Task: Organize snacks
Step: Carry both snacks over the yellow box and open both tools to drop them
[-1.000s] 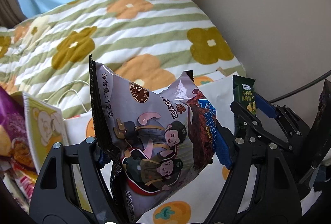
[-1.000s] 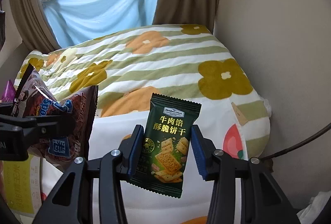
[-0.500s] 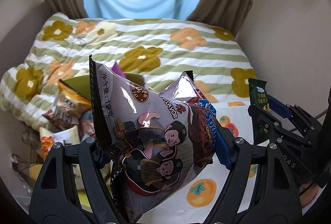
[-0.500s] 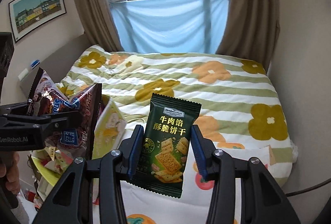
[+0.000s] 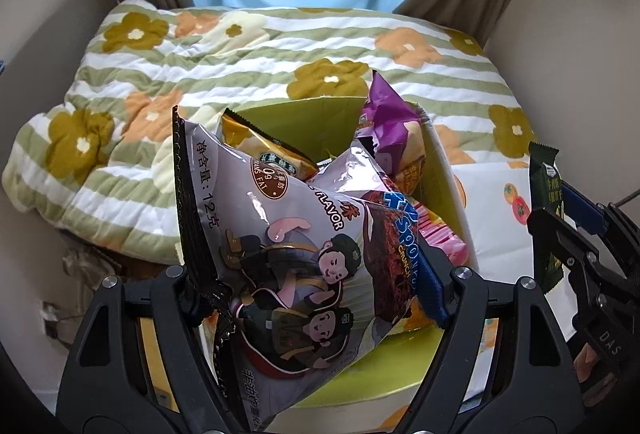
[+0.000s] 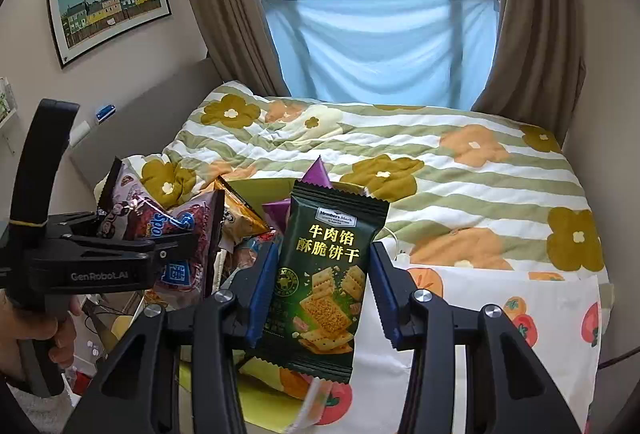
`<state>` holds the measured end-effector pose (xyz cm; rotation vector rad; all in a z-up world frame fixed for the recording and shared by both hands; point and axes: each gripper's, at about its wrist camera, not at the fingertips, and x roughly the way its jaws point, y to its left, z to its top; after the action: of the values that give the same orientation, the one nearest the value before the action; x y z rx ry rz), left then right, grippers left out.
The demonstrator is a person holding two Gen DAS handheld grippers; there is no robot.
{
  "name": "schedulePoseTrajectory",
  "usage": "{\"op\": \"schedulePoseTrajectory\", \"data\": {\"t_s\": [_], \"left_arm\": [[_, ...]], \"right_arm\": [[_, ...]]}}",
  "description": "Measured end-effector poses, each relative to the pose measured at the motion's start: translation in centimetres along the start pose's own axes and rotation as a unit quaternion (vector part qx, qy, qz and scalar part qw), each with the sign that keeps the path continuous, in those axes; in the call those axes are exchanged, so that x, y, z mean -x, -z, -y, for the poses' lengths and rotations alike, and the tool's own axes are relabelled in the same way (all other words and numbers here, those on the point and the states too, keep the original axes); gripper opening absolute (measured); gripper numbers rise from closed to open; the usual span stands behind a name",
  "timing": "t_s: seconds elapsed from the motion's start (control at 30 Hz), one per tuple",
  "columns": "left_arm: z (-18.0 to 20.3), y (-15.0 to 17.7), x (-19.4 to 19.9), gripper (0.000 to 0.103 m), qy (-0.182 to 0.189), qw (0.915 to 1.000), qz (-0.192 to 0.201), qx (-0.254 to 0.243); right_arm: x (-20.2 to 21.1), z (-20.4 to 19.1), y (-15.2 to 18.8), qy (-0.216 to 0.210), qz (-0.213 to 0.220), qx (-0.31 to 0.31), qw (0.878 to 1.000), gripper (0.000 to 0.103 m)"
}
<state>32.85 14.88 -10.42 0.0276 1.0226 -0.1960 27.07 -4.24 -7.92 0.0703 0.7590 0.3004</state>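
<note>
So the left gripper [image 5: 316, 290] is clamped on a puffy grey snack bag [image 5: 280, 242] with cartoon kids on it, long side upright, right above the green snack box [image 5: 384, 366]. The right gripper [image 6: 320, 298] is squeezed tight on a dark green cracker packet [image 6: 326, 270], standing upright with its text readable. Both tilt down towards the flowery striped quilt [image 6: 460, 173].

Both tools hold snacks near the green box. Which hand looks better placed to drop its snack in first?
Left, probably. The left tool holds its grey snack bags right over the open green box. The right tool, gripping the dark green cracker packet, sits off to the box's side.
</note>
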Motion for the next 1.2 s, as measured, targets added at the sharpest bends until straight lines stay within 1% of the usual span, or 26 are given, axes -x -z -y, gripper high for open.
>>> {"op": "schedulePoseTrajectory", "data": {"t_s": [0.1,0.17,0.23,0.27,0.33,0.43,0.5,0.53,0.6,0.73,0.77,0.87,0.93,1.0,1.1,1.17,1.2], "left_arm": [[-0.3,-0.9,-1.0,0.077,0.008,0.9992,-0.009,-0.039],[-0.3,-1.4,-1.4,0.077,0.02,0.9981,-0.011,-0.057],[-0.1,-1.8,-1.6,0.081,0.036,0.997,-0.004,-0.069],[0.0,-1.9,-1.8,0.086,0.038,0.9966,-0.002,-0.073],[0.1,-2.2,-2.0,0.102,0.032,0.9964,-0.001,-0.079],[-0.1,-2.1,-2.1,0.103,0.025,0.9963,0.0,-0.082],[-0.6,-1.8,-1.9,0.103,0.018,0.9969,-0.003,-0.077],[-1.0,-1.5,-1.7,0.103,0.021,0.9972,-0.003,-0.072],[-2.0,-1.0,-0.7,0.103,0.025,0.998,0.0,-0.058],[-4.4,0.3,1.4,0.103,0.018,0.9994,0.013,-0.028],[-5.1,0.8,2.0,0.102,0.02,0.9995,0.017,-0.016],[-6.3,2.3,2.7,0.102,0.04,0.999,0.017,0.011],[-6.8,3.1,3.1,0.102,0.028,0.9991,0.025,0.019],[-7.4,3.5,3.2,0.102,0.017,0.9993,0.025,0.023],[-8.4,4.4,3.2,0.102,0.017,0.9991,0.023,0.031],[-9.1,5.0,3.0,0.102,0.018,0.9989,0.023,0.037],[-9.4,5.4,2.8,0.102,0.019,0.9987,0.023,0.042]], "right_arm": [[-0.8,-1.8,0.5,0.02,-0.007,-0.013,1.0,0.042],[-1.1,-2.4,0.9,0.034,-0.014,-0.02,0.999,0.042],[-1.4,-2.9,1.2,0.046,-0.022,-0.027,0.998,0.042],[-1.5,-3.1,1.3,0.051,-0.026,-0.03,0.998,0.042],[-1.6,-3.4,1.4,0.06,-0.032,-0.032,0.997,0.042],[-1.7,-3.6,1.4,0.066,-0.035,-0.029,0.997,0.042],[-1.8,-3.5,1.5,0.066,-0.035,-0.029,0.997,0.042],[-1.8,-3.4,1.4,0.064,-0.033,-0.031,0.997,0.042],[-1.7,-3.6,1.4,0.06,-0.029,-0.033,0.997,0.042],[-1.4,-4.5,1.3,0.051,-0.024,-0.019,0.998,0.042],[-1.2,-4.7,1.3,0.048,-0.022,-0.015,0.998,0.042],[-1.1,-5.7,1.6,0.04,-0.024,-0.001,0.999,0.042],[-1.7,-6.5,1.9,0.027,-0.034,-0.001,0.999,0.042],[-2.6,-7.3,2.4,0.022,-0.039,0.001,0.999,0.042],[-3.3,-8.0,3.1,0.022,-0.038,-0.003,0.999,0.042],[-3.4,-8.3,3.7,0.035,-0.034,-0.003,0.999,0.045],[-3.5,-8.5,3.9,0.042,-0.034,0.002,0.999,0.06]]}}
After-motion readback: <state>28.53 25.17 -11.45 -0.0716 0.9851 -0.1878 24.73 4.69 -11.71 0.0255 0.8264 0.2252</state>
